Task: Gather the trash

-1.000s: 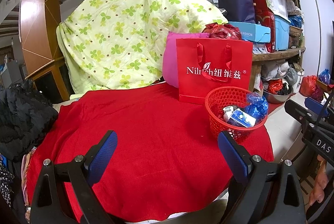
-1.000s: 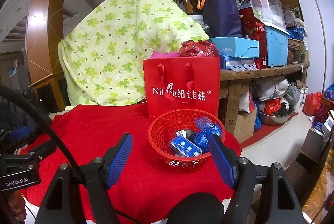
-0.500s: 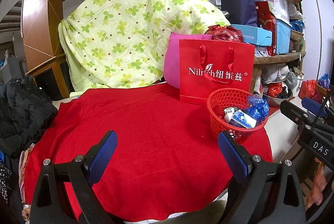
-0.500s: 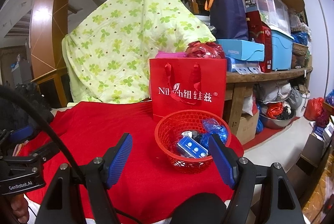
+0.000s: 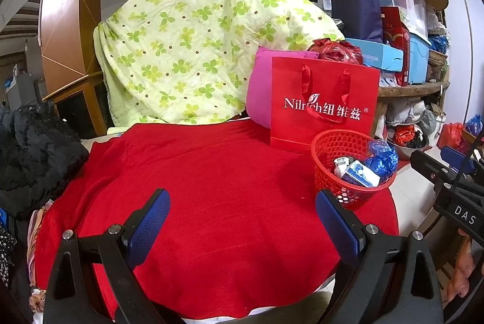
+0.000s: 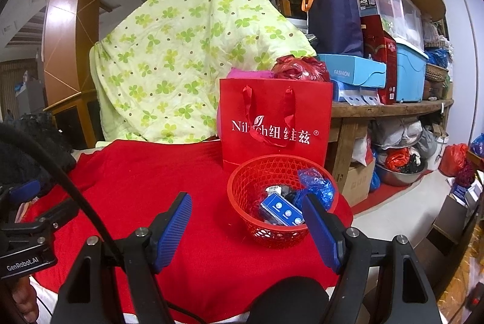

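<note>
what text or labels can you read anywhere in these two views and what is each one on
"Nil…ch 纽维兹 ®", middle letters hidden by the ribbon: red gift bag
"FASHION": light blue box
"ROX": clear storage bin
"GenRobot.AI": left gripper
"DAS": right gripper
Too small to read: barcode label and print on the blue carton in the red basket; emblem on the dark red box.

Left gripper: jaws spread wide, nothing between the blue pads, pointing forward and level.
Right gripper: jaws spread wide, nothing held, blue pads facing each other.
Placement: side by side, apart; each shows at the edge of the other's view.
Hands: partly visible at the frame edges, holding the handles from below.
</note>
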The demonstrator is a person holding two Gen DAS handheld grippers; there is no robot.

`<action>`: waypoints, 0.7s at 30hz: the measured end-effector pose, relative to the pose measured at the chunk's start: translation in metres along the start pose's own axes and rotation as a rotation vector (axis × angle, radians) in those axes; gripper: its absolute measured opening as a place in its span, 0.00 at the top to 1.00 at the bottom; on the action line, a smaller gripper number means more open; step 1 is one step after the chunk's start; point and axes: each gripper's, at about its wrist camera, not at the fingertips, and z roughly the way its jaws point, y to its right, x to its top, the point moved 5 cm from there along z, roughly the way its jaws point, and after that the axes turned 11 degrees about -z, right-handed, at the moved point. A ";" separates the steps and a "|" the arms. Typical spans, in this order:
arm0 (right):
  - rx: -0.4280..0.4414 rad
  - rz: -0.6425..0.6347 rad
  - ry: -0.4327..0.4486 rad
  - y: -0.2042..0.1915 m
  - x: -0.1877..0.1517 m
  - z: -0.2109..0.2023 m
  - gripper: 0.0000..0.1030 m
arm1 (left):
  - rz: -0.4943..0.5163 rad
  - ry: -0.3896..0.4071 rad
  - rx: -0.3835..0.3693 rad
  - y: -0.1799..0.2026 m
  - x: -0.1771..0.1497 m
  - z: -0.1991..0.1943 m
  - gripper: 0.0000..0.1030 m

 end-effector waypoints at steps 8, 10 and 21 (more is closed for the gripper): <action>-0.002 -0.006 -0.015 0.005 -0.004 0.005 0.24 | 0.013 0.001 0.006 0.003 0.000 0.000 0.06; -0.003 -0.003 -0.017 0.007 -0.004 0.006 0.24 | 0.020 -0.003 0.007 0.006 0.000 0.001 0.06; -0.007 0.035 -0.036 0.027 -0.012 0.013 0.24 | 0.070 -0.015 0.023 0.023 -0.003 0.006 0.06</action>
